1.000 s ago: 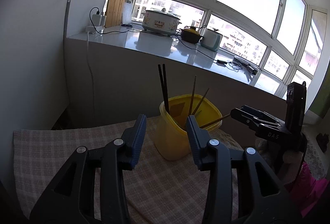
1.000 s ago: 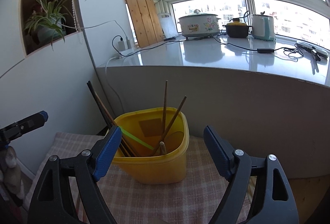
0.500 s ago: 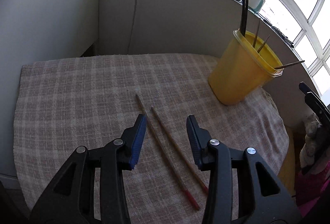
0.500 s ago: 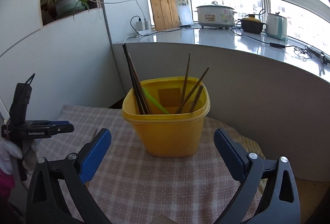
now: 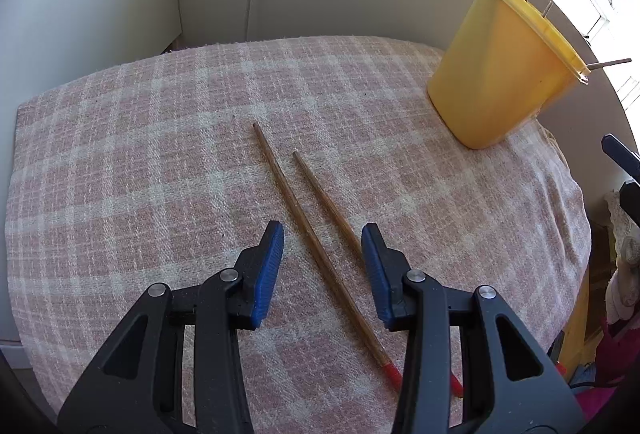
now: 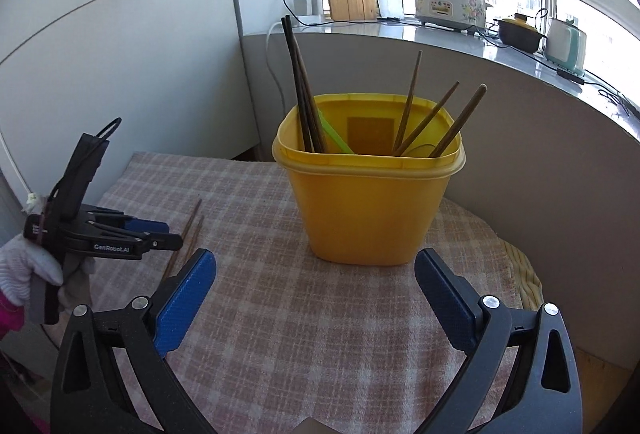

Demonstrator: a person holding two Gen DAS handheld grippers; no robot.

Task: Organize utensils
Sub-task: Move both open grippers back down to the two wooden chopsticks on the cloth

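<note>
Two chopsticks (image 5: pixel 316 230) are lying on the cloth (image 5: pixel 140 162) between the left gripper (image 5: pixel 322 246)'s open jaws, untouched; right gripper (image 6: pixel 314 276)'s jaws are gaping empty before the bin (image 6: pixel 368 210)

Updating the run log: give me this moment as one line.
left gripper: open, above two chopsticks on cloth | right gripper: open, empty, facing yellow bin | bin: holds chopsticks

Coarse woven checked cloth (image 5: pixel 160 138) covering the tabletop, two matt brown wooden chopsticks (image 5: pixel 304 222) lying on it, smooth yellow plastic tub (image 6: pixel 368 202) showing a slight sheen, gripper (image 5: pixel 322 266) wearing textured blue pads (image 5: pixel 268 274) on matt black plastic
</note>
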